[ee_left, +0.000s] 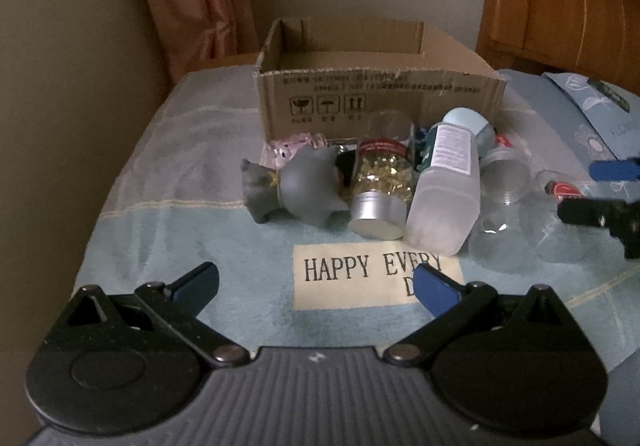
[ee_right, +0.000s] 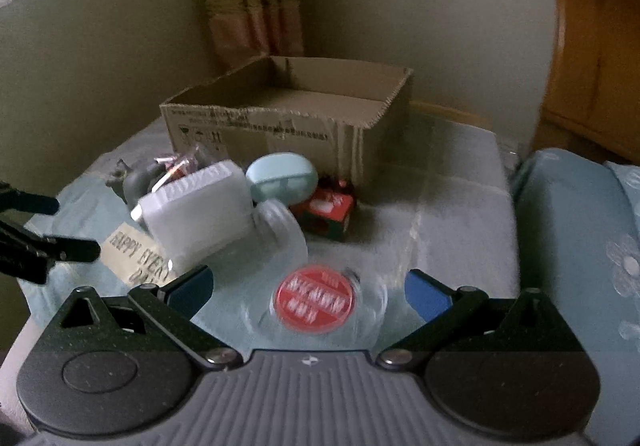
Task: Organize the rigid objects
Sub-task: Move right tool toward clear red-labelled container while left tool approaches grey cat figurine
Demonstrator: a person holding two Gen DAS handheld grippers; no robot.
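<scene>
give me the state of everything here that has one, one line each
cardboard box: open at the top, upright, nothing visible inside
frosted bottle: lying down, cap on
capsule jar: lying on its side, silver lid on
clear jar with red lid: lid on, between the right gripper's fingers, not gripped
left gripper: open
right gripper: open

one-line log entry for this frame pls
left gripper: open, empty | right gripper: open, over red-lid jar | box: looks empty | bottle, gold jar: unsorted on bed
</scene>
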